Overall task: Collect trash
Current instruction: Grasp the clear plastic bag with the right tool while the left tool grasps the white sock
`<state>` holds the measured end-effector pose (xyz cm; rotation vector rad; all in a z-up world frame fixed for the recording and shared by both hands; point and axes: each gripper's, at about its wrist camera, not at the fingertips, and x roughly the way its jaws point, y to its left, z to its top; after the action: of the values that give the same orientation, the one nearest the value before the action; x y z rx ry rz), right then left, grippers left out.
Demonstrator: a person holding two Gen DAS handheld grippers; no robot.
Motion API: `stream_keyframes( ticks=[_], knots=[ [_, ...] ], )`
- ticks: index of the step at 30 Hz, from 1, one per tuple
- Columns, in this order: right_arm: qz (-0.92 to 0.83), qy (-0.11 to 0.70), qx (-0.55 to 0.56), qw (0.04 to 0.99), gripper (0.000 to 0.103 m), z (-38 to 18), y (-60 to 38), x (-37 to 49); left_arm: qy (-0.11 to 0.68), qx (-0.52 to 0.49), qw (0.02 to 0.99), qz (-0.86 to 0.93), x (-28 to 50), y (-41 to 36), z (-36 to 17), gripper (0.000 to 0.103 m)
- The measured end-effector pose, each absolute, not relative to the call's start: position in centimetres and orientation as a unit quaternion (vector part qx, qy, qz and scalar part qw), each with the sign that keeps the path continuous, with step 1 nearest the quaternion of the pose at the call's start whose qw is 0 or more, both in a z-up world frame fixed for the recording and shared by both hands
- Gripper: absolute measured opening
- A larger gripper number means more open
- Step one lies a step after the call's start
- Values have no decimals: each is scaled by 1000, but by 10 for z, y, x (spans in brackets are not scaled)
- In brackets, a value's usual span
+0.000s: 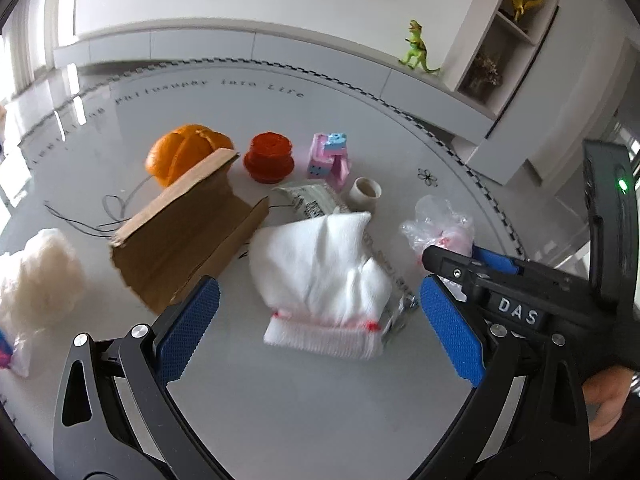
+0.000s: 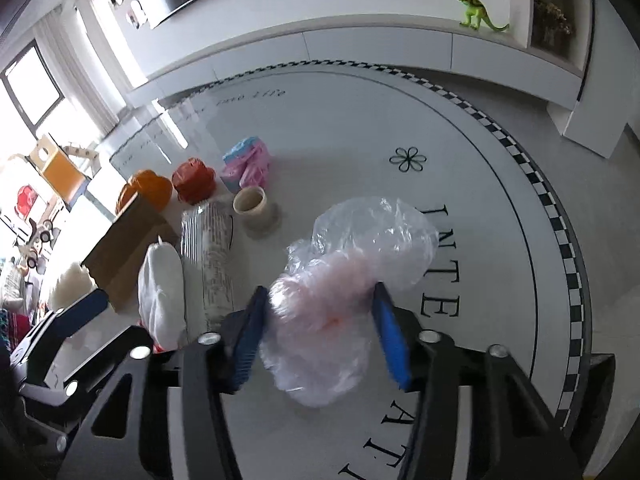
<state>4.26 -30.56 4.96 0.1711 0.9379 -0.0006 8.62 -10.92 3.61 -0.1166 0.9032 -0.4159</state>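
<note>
A crumpled clear plastic bag (image 2: 344, 280) with pink inside lies on the white table, between the blue pads of my right gripper (image 2: 320, 332); the jaws stand partly closed around it, touching its sides. It also shows in the left wrist view (image 1: 440, 224), with the right gripper (image 1: 472, 260) on it. My left gripper (image 1: 320, 324) is open, its pads either side of a white sock (image 1: 328, 276) that lies on a printed wrapper (image 1: 312, 200). A folded cardboard piece (image 1: 188, 232) lies left of the sock.
An orange pumpkin toy (image 1: 184, 152), a red lid (image 1: 270, 156), a pink and blue toy (image 1: 330, 158) and a small white cup (image 1: 366, 192) stand behind. White fluffy wadding (image 1: 36, 272) lies at the left. A green dinosaur (image 1: 418, 48) stands on the cabinet.
</note>
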Motion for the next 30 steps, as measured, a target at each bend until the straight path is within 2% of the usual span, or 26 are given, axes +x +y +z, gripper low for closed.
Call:
stream_keyframes(
  ticks=[10,12,14,16,18,20,23,30],
  knots=[
    [8,443,115,889,48,52,-323,30,460,-67,870,-165,112,-116,23,95],
    [11,440,117,890,48,53,-323,27,470,-52,866,-159,116,-122,18,84],
    [12,438,117,891,48,55,-323,26,470,-64,864,-169,116,-123,16,78],
    [12,437,117,892,48,56,-324,23,473,-87,857,-184,117,-121,15,64],
    [15,438,119,891,48,56,-325,22,473,-107,853,-192,116,-118,17,43],
    [15,437,121,891,48,57,-326,18,469,-105,856,-192,112,-117,22,32],
    [15,435,125,892,49,59,-328,13,474,-106,851,-197,109,-114,23,24],
    [13,425,129,896,48,69,-328,-1,457,-80,862,-205,84,-115,40,24]
  ],
)
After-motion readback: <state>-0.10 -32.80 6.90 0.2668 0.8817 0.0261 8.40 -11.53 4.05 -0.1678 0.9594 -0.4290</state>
